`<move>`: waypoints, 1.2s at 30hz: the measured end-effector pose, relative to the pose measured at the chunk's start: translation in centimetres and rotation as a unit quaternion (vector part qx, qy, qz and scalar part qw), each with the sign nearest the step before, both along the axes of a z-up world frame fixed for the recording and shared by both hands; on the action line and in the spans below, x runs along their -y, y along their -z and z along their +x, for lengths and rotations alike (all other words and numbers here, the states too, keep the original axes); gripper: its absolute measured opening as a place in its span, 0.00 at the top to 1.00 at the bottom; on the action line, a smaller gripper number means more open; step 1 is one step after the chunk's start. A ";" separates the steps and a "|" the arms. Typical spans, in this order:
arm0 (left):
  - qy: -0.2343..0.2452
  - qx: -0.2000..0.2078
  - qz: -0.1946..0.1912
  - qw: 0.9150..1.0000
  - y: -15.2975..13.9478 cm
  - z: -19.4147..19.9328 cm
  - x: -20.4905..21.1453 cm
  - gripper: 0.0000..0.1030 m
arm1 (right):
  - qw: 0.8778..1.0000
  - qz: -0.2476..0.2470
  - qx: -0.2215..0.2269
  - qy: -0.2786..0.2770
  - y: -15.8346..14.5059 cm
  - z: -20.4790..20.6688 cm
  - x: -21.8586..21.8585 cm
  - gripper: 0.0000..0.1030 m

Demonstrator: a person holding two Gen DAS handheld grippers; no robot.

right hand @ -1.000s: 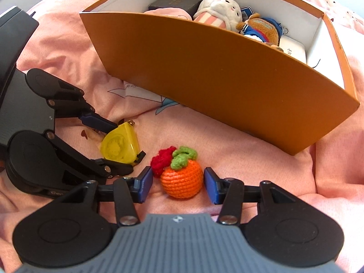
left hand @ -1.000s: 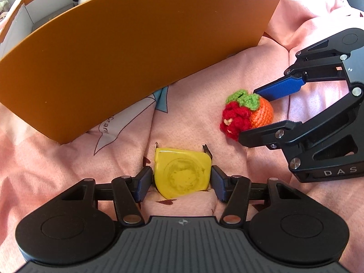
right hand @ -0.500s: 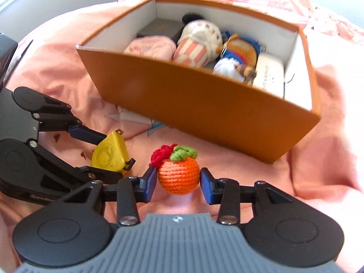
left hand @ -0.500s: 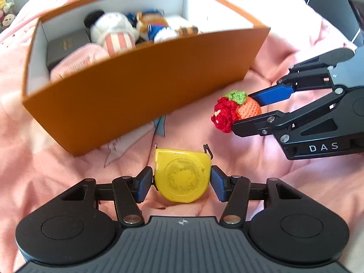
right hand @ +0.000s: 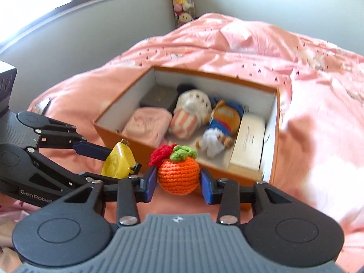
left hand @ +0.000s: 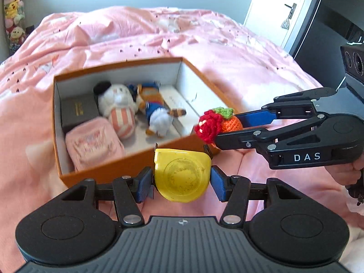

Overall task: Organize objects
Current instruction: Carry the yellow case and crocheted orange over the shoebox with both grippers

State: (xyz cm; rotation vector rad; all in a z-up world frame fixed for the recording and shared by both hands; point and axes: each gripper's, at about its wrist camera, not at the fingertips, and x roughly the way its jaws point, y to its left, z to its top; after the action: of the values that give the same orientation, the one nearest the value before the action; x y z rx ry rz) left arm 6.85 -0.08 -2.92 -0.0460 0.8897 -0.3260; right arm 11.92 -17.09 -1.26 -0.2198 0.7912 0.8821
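The left tongs (left hand: pixel 182 180) are clamped on a yellow tape measure (left hand: pixel 181 177), held in the air just short of the near wall of the orange box (left hand: pixel 107 170), which lies toward 12 o'clock from them on the pink bed (left hand: pixel 159 36). The right tongs (right hand: pixel 178 182) are clamped on a crocheted orange fruit (right hand: pixel 178 174) at that same near wall, its free floor patch lying at about 1 o'clock. Both loads look equally near the rim, so I judge the drop hinges on carrying each forward over that wall.

Both wrist views look down, sharing the orange box (left hand: pixel 118 170).
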 end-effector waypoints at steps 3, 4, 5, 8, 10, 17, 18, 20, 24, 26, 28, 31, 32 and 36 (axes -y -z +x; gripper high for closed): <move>0.000 0.019 0.011 1.000 -1.0 1.0 0.0 0.39 | 1.000 0.017 0.010 0.001 -1.5 0.9 -0.1 0.59; 0.002 0.025 0.017 1.000 -1.2 1.5 0.0 0.39 | 1.000 0.021 0.011 0.002 -2.0 1.2 -0.2 0.59; 0.005 0.032 0.022 0.999 -1.5 1.7 0.1 0.39 | 1.000 0.022 0.012 0.003 -2.2 1.6 -0.3 0.59; 0.019 0.047 0.043 0.998 -1.8 2.9 0.2 0.39 | 1.000 0.020 0.008 0.001 -2.7 3.0 -0.9 0.59; 0.036 0.053 0.062 0.996 -1.8 3.6 0.3 0.39 | 1.000 0.014 -0.005 0.005 -2.5 4.3 -1.1 0.59; 0.102 0.011 0.094 0.990 -0.5 7.7 0.1 0.39 | 0.995 0.003 -0.103 0.008 -0.1 8.9 -2.3 0.59; 0.116 0.005 0.098 0.988 -0.2 8.3 0.1 0.39 | 0.994 -0.001 -0.111 0.009 0.2 9.4 -2.5 0.59; 0.143 -0.008 0.100 0.985 0.4 9.4 0.1 0.39 | 0.992 -0.013 -0.125 0.009 0.9 10.3 -3.1 0.59; 0.194 -0.045 0.099 0.975 1.6 11.4 0.2 0.38 | 0.988 -0.029 -0.150 0.001 2.0 11.5 -4.0 0.59; 0.205 -0.071 0.104 0.971 2.5 12.5 0.4 0.39 | 0.986 -0.037 -0.162 -0.006 2.6 12.0 -4.4 0.59; 0.213 -0.104 0.106 0.966 3.4 13.7 0.4 0.39 | 0.984 -0.053 -0.172 -0.015 3.1 12.7 -4.8 0.59; 0.234 -0.130 0.122 0.956 4.3 14.8 0.7 0.38 | 0.980 -0.085 -0.175 -0.040 4.0 13.4 -5.5 0.59; 0.245 -0.134 0.130 0.952 4.6 15.1 0.9 0.38 | 0.979 -0.097 -0.172 -0.055 4.1 13.5 -5.7 0.59; 0.278 -0.154 0.151 0.936 5.7 16.0 1.8 0.38 | 0.972 -0.136 -0.156 -0.111 4.8 13.9 -6.6 0.59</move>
State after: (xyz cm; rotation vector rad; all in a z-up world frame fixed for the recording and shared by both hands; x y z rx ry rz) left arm 22.83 -1.91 -8.61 0.4611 1.2514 -0.7196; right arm 25.84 -10.44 -6.04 -0.4241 1.2016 1.0308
